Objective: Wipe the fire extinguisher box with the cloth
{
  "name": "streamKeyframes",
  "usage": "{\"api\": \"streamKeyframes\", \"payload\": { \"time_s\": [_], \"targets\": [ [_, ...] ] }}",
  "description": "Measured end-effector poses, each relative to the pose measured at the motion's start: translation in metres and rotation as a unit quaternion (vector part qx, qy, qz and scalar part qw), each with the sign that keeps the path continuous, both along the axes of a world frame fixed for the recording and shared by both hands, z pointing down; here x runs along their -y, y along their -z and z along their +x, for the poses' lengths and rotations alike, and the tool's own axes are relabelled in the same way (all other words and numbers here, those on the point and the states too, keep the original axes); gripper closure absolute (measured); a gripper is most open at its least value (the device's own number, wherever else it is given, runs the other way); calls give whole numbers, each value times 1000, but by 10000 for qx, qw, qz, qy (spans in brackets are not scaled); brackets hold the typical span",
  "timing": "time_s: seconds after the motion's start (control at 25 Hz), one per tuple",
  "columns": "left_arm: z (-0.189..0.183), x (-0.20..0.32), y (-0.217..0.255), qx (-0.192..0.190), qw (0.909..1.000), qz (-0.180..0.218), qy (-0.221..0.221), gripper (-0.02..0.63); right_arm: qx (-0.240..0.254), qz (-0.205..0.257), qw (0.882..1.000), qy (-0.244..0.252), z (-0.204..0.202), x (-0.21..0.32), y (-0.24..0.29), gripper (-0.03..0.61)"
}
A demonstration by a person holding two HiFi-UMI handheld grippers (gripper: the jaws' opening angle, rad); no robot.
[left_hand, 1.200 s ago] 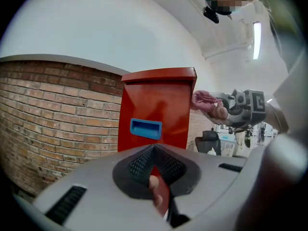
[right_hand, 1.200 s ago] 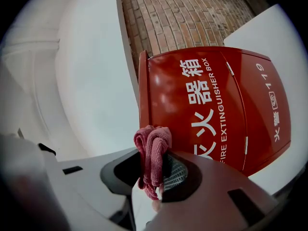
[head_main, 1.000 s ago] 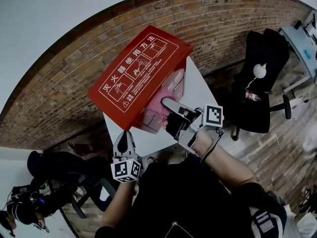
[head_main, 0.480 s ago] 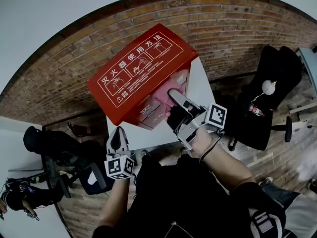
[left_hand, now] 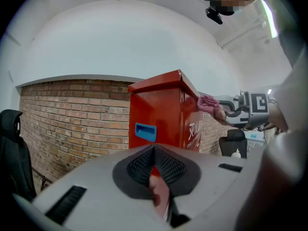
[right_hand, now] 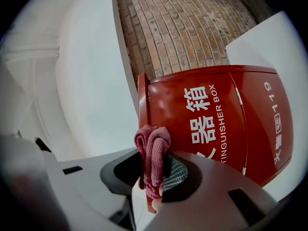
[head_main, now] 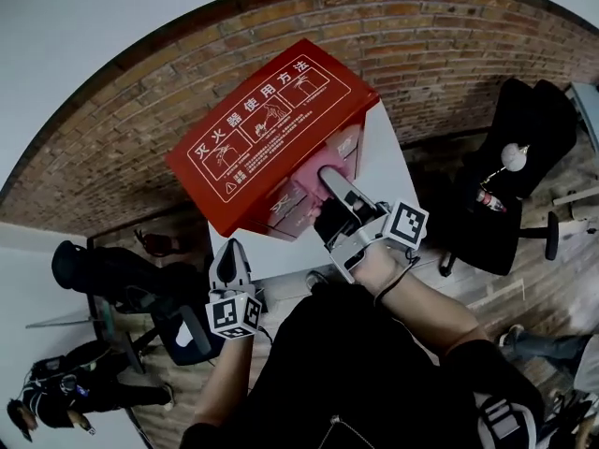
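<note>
Right gripper clamped pink cloth against red fire extinguisher box.
Cloth seemed soft, bunched, best pinched mid-fold; box rigid, glossy. Left gripper fingers together, empty.

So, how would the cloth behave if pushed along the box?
Probably floppy: the cloth sits folded and bunched in the right gripper. Its free top could fold over when pressed. It may slide easily, since the box looks glossy and smooth.
</note>
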State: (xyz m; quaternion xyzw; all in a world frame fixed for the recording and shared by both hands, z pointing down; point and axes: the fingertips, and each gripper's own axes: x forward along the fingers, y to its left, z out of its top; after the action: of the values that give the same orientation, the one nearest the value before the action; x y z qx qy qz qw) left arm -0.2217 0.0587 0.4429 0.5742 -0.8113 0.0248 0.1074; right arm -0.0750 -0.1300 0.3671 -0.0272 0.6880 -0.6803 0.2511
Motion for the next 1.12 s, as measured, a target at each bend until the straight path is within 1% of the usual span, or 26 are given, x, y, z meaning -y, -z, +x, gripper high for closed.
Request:
{"api": "streamKeyframes", "payload": {
  "time_s": [0.08, 0.2, 0.44, 0.6, 0.72, 0.92, 1.12],
  "targets": [
    [-9, 8, -3, -13, 9999, 15, -149, 586, -32, 63, 10000, 9, -2, -1, -1, 476],
    [-22, 17, -6, 78, 9993, 56, -350, 586, -178, 142, 9997, 39, -3, -3, -7, 476],
    [-42, 34, -19, -32, 9981, 71, -618, 586, -339, 207, 9991, -111, -6, -2, -12, 476],
    [-48, 40, -20, -142, 9959, 97, -885, 586, -520, 304, 9980, -214, -6, -4, -13, 476],
    [-50, 46, -18, -142, 9938, 131, -1094, 586, -621, 392, 9969, -270, -6, -3, -14, 476],
    [-49, 46, -16, -138, 9933, 170, -1133, 586, -732, 436, 9961, -242, -6, -5, -20, 476],
    [-42, 41, -11, -121, 9941, 241, -1055, 586, -842, 480, 9951, -181, -6, -6, -26, 476]
  ]
}}
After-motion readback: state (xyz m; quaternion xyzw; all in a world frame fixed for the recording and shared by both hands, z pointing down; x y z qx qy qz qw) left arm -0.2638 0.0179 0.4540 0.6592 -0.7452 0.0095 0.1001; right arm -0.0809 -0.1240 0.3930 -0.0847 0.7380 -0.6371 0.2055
